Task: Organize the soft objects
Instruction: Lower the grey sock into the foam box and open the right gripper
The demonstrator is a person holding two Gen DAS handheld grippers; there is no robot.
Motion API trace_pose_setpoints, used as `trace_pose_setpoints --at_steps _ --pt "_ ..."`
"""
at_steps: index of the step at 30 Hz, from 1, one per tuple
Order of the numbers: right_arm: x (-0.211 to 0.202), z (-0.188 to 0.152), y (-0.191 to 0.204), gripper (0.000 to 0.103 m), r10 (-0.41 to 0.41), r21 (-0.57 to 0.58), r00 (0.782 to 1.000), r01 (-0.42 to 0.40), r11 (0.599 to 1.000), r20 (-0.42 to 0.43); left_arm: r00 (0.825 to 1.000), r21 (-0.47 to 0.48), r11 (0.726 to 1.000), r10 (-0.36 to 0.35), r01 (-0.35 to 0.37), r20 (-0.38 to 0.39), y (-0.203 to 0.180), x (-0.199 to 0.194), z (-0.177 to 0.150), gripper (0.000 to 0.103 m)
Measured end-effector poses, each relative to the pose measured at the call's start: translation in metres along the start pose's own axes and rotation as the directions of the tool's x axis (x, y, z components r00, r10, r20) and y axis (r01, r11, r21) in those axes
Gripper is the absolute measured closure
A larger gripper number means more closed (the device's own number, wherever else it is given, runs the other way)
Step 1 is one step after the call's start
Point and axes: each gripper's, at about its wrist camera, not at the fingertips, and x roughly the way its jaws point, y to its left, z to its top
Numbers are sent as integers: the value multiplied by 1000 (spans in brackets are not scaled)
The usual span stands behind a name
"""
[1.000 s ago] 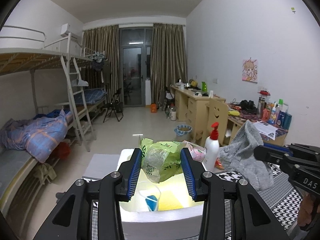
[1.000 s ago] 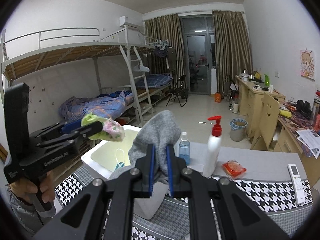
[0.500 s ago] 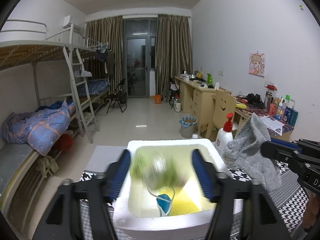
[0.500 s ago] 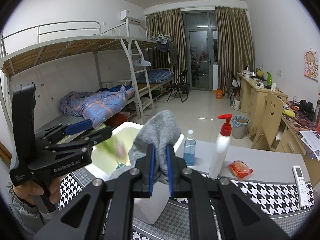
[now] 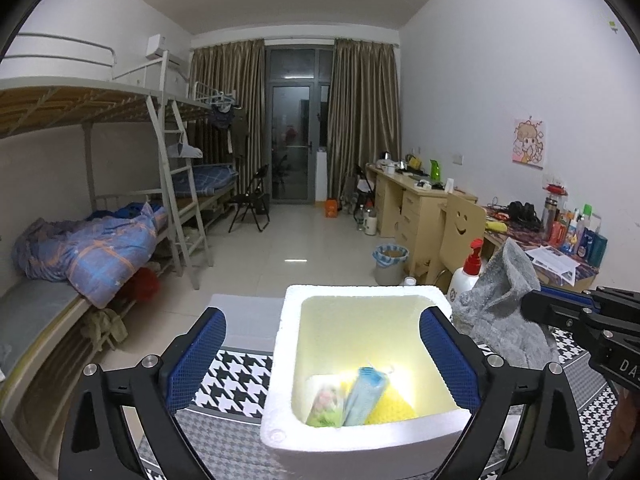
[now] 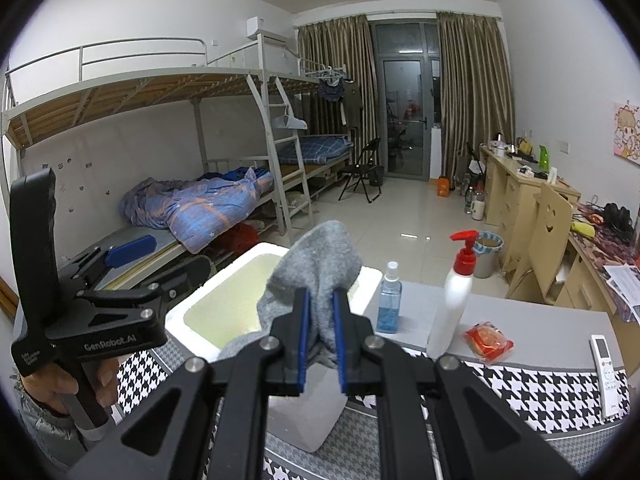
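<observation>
- Above the foam box [image 5: 280, 364], your left gripper [image 5: 322, 360] gapes empty; a green packet [image 5: 326, 404] lies inside.
- Right of the box, your right gripper [image 6: 320, 336] pinches the grey sock [image 6: 320, 264], its length upright, so it is the nearer one.
- Under the box lies a houndstooth cloth [image 6: 520, 392]; bunk beds [image 6: 160, 140] stand beyond.

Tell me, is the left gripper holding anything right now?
No, the left gripper is open and empty above the white foam box, where the green packet lies.

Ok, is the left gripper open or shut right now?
Open. The left gripper has its blue pads spread wide either side of the white foam box, with nothing between them; the green bag lies inside.
</observation>
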Motion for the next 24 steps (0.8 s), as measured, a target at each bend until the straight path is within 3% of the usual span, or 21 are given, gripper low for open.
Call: trace_pose_setpoints --at_steps 24 --pt "33 2 16 88 30 -16 998 -31 999 -57 999 -22 999 47 -46 4 17 -9 -7 2"
